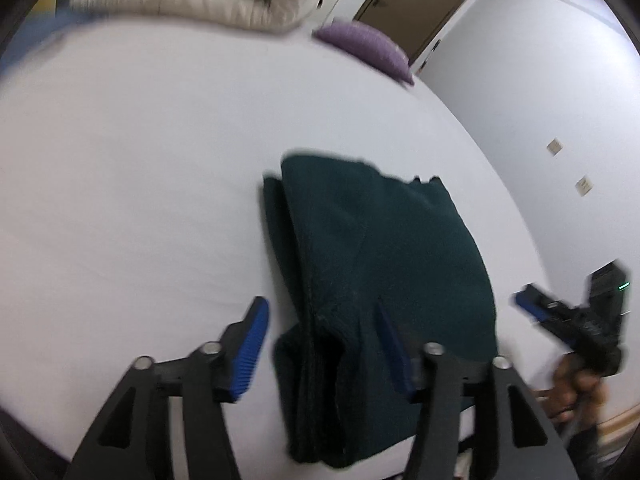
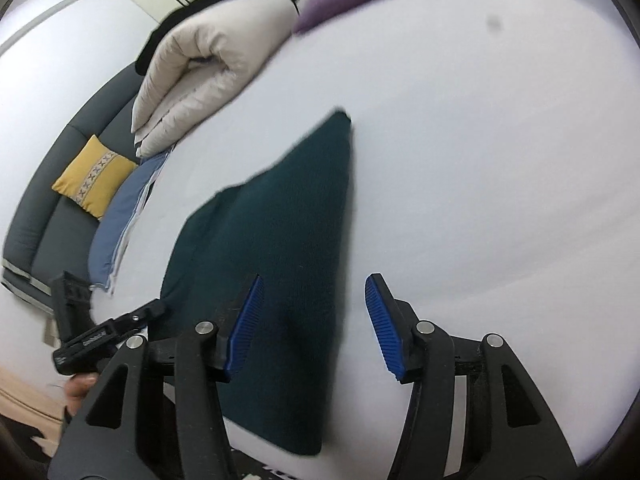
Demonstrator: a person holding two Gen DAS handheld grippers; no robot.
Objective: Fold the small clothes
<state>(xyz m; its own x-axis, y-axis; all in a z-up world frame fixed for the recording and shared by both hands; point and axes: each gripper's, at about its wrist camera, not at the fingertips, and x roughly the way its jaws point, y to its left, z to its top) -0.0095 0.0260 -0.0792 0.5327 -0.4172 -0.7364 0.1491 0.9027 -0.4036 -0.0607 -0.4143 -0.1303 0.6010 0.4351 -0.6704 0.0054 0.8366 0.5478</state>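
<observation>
left gripper [image 1: 320,344] spread, holds nothing, over near end of garment | dark green garment [image 1: 380,280] folded, flat on white bed [image 1: 140,180] | right gripper [image 2: 314,324] spread, empty, straddling garment edge | step: fold looks done, hands off | next: probably another fold or set aside

Black two-finger grippers with blue ribbed pads

The left gripper [image 1: 320,344] and right gripper [image 2: 314,324] share one build: matte black angular link arms with triangular cut-outs, round silver pivot pins, and bright blue finely ridged pads [image 2: 380,328]. White lettering, too small to read, marks the left gripper's body in the right wrist view; a green light glows on the right gripper in the left view
</observation>
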